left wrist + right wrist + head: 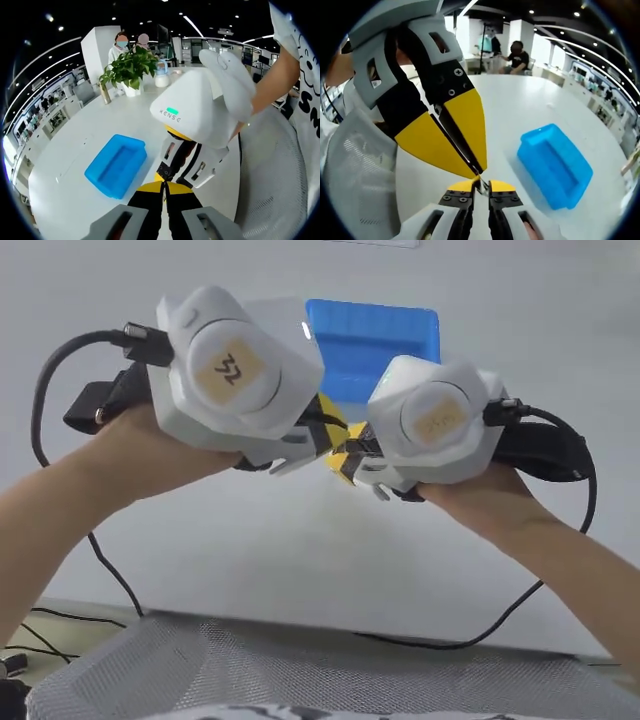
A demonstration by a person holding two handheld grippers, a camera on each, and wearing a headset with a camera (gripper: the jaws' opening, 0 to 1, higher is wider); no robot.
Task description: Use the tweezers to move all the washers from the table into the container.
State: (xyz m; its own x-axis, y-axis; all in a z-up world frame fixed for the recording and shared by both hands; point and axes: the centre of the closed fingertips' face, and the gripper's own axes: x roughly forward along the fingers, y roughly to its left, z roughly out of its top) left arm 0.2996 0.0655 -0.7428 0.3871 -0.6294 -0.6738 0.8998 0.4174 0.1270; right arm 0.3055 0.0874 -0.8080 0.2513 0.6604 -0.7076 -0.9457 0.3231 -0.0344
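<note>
Head view has the two grippers brought tip to tip above the white table; the left gripper comes in from the left and the right gripper from the right, and their yellow jaws meet in the middle; the blue container sits on the table beyond them, a little to the right gripper's side.

Right gripper view gives the closest look. A thin dark strip, which I take for the tweezers, runs between the left gripper's closed yellow jaws; its long axis follows those jaws and points straight at the right gripper's own tips; there a small grey end sits in the narrow gap, so the right jaws seem closed on it too, though the pinch is too small to be sure of. Left gripper view agrees: its own jaws stand pressed together, with the right gripper nose to nose above them.

My judgement is that this is a handover or a re-seating of the tweezers, done in the air before any of the washers can be lifted. The coming move turns on that shared axis; whichever gripper lets go must draw back along it, or the tweezers may twist or slip.
</note>
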